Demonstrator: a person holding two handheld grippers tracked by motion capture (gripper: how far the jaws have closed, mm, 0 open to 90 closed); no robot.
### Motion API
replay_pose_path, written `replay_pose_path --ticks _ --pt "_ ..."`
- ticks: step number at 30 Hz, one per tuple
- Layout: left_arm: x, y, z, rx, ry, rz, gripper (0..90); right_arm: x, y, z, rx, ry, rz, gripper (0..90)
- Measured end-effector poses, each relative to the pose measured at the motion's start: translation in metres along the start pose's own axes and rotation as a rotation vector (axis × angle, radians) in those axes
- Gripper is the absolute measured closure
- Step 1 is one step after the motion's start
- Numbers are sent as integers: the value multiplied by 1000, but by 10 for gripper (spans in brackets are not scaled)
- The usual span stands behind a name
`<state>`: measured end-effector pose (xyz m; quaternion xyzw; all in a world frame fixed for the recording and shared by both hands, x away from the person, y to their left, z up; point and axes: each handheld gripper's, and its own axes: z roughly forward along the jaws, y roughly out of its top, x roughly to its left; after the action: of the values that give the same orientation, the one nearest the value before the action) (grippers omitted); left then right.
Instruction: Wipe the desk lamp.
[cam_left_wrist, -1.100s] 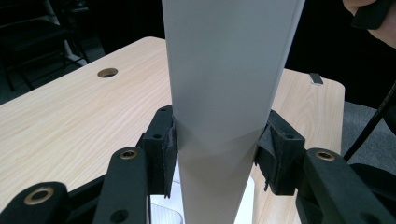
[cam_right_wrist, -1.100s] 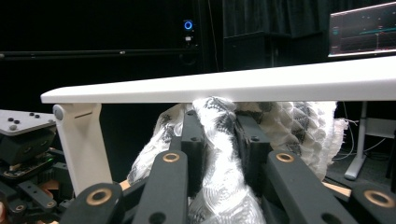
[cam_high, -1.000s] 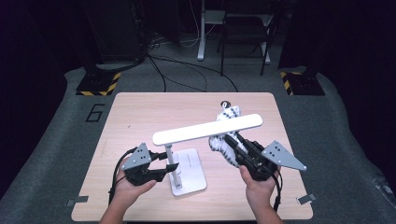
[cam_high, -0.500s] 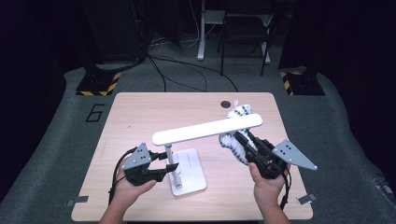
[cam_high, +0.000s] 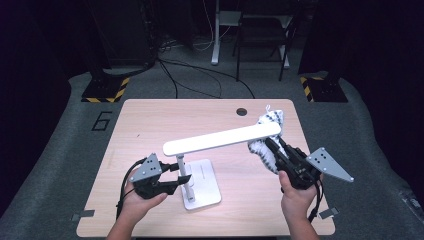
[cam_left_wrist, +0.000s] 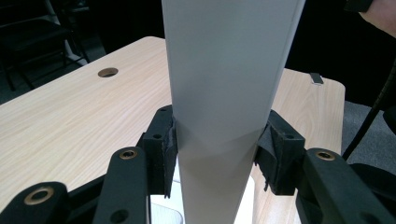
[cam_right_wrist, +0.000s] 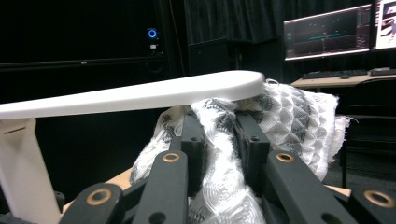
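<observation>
1. Black jaws of the right tool (cam_high: 272, 152) pinch a bunched white-and-black patterned cloth (cam_high: 267, 131); in the right gripper view the cloth (cam_right_wrist: 280, 116) bulges up between and past the jaws, pressed against the underside of the lamp head (cam_right_wrist: 140, 95).
2. Around that tool, the right hand (cam_high: 296, 200) comes in from the near right edge of the table (cam_high: 150, 120), with a grey three-cornered plate sticking out to the right.
3. The left tool (cam_high: 175, 184) is clamped on the lamp post (cam_high: 182, 167); in the left gripper view its pads press on both sides of the white post (cam_left_wrist: 224, 93).
4. The left hand (cam_high: 137, 200) holds that tool at the near left, low over the table, a black cable looping beside it.
5. The lamp stands near the middle of the table on a flat white base (cam_high: 202, 185), the long head (cam_high: 222, 139) reaching right and slightly far, its tip over the cloth.
6. Farther out, a round cable hole (cam_high: 242, 111) sits near the far edge of the wooden top.
</observation>
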<state>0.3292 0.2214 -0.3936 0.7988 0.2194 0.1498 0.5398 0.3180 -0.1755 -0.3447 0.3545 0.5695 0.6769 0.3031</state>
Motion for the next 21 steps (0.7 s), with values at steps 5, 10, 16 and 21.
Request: replay_pose_path --ticks 5,10,16,21 --pt "0 0 0 -1 -2 1 531 -6 1 -3 -5 -22 -6 761" --pt "0 0 0 1 1 0 531 -7 1 -3 -10 -31 -1 762" --pt "0 0 0 0 1 -2 531 -3 0 -2 -16 -28 6 762" --pt "0 0 0 -1 2 -3 531 1 0 -1 -15 -19 1 761"
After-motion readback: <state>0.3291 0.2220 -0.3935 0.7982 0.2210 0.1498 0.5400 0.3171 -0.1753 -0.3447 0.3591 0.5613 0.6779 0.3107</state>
